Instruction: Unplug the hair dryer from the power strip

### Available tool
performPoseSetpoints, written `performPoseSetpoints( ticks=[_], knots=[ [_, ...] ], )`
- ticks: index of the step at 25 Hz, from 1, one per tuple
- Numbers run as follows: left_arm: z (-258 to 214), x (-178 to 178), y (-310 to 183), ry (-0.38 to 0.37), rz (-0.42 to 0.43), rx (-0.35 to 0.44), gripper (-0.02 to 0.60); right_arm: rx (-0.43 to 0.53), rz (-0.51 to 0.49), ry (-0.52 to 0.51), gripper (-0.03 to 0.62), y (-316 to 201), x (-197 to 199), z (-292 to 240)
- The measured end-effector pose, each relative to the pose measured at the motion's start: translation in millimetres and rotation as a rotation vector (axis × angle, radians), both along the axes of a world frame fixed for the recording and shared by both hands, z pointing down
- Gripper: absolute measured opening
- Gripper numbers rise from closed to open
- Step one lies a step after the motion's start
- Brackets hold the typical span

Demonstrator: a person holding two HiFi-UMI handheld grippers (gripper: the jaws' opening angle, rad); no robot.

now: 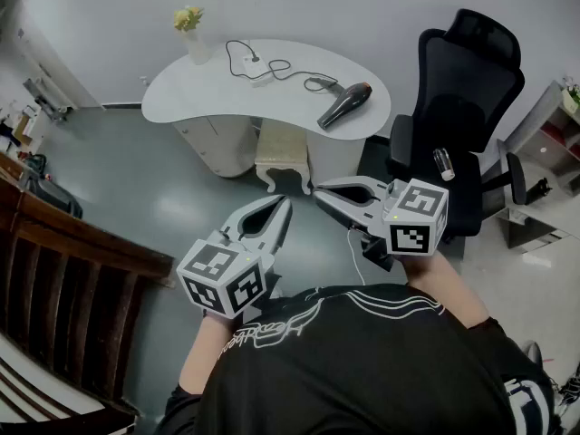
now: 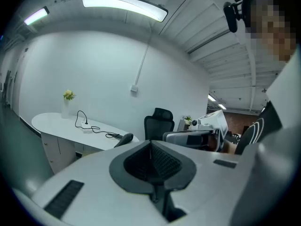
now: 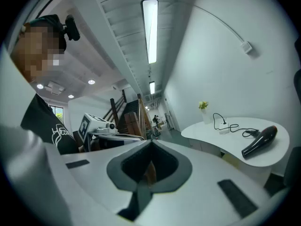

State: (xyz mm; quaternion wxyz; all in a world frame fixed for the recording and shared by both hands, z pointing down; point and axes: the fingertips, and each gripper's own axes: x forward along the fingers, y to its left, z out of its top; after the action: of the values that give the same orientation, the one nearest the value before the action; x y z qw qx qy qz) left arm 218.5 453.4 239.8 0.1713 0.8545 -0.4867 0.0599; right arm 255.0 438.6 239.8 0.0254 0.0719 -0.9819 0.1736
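Observation:
A black hair dryer [image 1: 344, 105] lies on the right end of a white curved desk [image 1: 208, 93] across the room. Its black cable [image 1: 290, 72] runs left to a white power strip [image 1: 258, 71] on the desk. Both grippers are held close to the person's body, far from the desk. My left gripper [image 1: 283, 202] is shut and empty, pointing toward the desk. My right gripper [image 1: 319, 191] is shut and empty, pointing left toward the other one. The left gripper view shows the dryer [image 2: 123, 139] and strip [image 2: 87, 129] beyond its tip [image 2: 151, 142]. The right gripper view shows the dryer [image 3: 258, 141].
A black office chair [image 1: 462, 107] stands right of the desk, and a cream stool [image 1: 283, 152] sits under the desk's front. A vase of flowers [image 1: 192, 34] is on the desk's left end. A dark wooden railing [image 1: 72, 243] runs along the left.

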Motion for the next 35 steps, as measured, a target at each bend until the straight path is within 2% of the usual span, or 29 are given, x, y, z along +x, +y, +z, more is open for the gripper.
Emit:
performPoseSetpoints(
  ticks=[6, 11, 19, 28, 35],
  knots=[
    [-0.1, 0.6, 0.4, -0.010, -0.004, 0.005, 0.008, -0.004, 0.009, -0.012, -0.003, -1.2, 2.4, 0.0],
    [-3.1, 1.2, 5.7, -0.018, -0.012, 0.006, 0.008, -0.054, 0.052, -0.048, -0.003, -8.6, 6.2, -1.2],
    [15.1, -18.9, 5.2, 0.013, -0.043, -0.037, 0.008, -0.084, 0.061, -0.010, -0.003, -16.8, -9.6, 19.1],
    [41.2, -71.0, -39.4, 0.087, -0.058, -0.095, 0.008, -0.172, 0.073, 0.039, -0.003, -55.2, -51.2, 50.5],
    [64.5, -129.7, -102.9, 0.109, -0.040, -0.164, 0.008, -0.244, 0.104, 0.058, -0.003, -120.9, -106.6, 73.0]
  ],
)
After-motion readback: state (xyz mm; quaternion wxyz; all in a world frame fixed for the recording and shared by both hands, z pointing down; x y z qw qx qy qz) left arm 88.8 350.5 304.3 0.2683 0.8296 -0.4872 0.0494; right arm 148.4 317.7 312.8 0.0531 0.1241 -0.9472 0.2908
